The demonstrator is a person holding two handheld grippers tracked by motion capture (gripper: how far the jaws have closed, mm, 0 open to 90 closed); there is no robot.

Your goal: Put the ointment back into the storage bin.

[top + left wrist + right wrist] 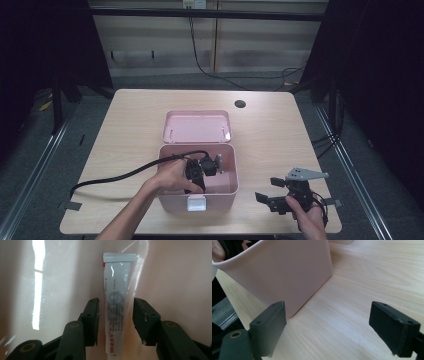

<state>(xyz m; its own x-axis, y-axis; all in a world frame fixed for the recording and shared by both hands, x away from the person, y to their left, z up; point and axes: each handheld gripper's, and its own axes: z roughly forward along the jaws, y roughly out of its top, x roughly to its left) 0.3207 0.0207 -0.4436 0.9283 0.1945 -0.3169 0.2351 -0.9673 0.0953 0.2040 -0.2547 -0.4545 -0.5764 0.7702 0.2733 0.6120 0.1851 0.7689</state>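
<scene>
The left gripper (115,315) reaches down into the open pink plastic box (227,192) to drop a white cream tube (117,290). Its jaws stand apart around the tube, not squeezing it. The right gripper (272,192) waits to the right on the light wooden table (130,120), jaws wide apart, holding nothing.

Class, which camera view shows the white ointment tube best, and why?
The left gripper view: the white ointment tube lies on the pink box's floor between that gripper's open jaws, its print visible. In the high view the hand and left gripper cover it; the right gripper view faces the box's outer wall.
</scene>
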